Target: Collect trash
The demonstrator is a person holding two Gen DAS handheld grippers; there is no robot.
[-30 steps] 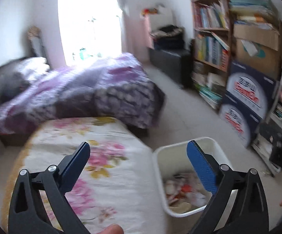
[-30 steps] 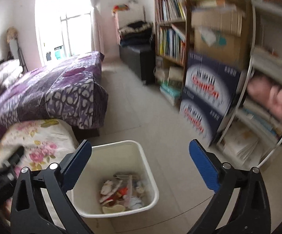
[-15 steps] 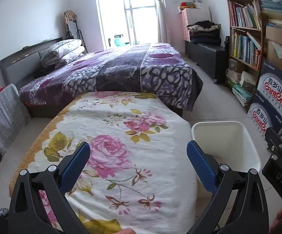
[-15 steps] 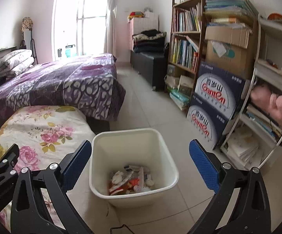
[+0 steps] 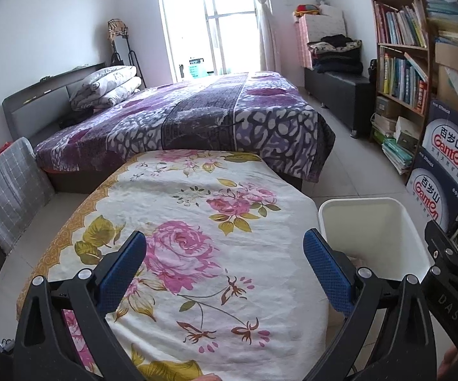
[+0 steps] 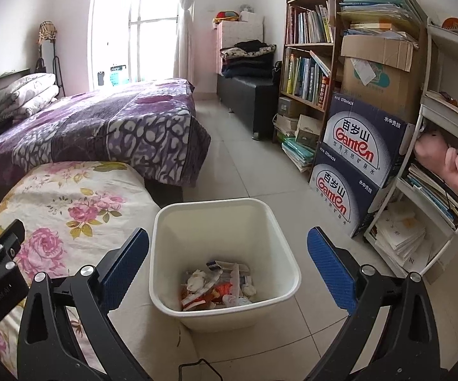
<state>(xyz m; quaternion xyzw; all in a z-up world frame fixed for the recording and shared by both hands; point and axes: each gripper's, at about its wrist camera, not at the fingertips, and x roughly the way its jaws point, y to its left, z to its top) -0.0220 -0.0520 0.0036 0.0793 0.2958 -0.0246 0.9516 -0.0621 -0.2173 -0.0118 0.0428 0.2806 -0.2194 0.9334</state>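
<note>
Nearest the camera, the right gripper point(image 6: 228, 247) hangs with its blue-padded fingers point(image 6: 330, 268) spread wide and empty, framing the white waste bin point(image 6: 225, 212) that stands on the tiled floor point(image 6: 248, 165) directly ahead and below; crumpled wrappers and paper point(image 6: 219, 285) already lie at its bottom. To the left, the left gripper point(image 5: 224, 258) hovers over the flower-printed table point(image 5: 197, 209), its fingers point(image 5: 122, 263) equally wide apart and holding nothing; from there the bin point(image 5: 368, 222) sits just off the table's right edge, beside the right finger. No loose trash shows on the cloth, nor on the visible floor, so the coming move seems to turn on the bin itself, which lies squarely between the right fingers and is closer to that hand. Farther off stand the purple bed point(image 6: 102, 127), stacked water cartons point(image 6: 356, 165) and a bookshelf point(image 6: 308, 47) at right, with the bright window point(image 5: 210, 19) at the far wall
</note>
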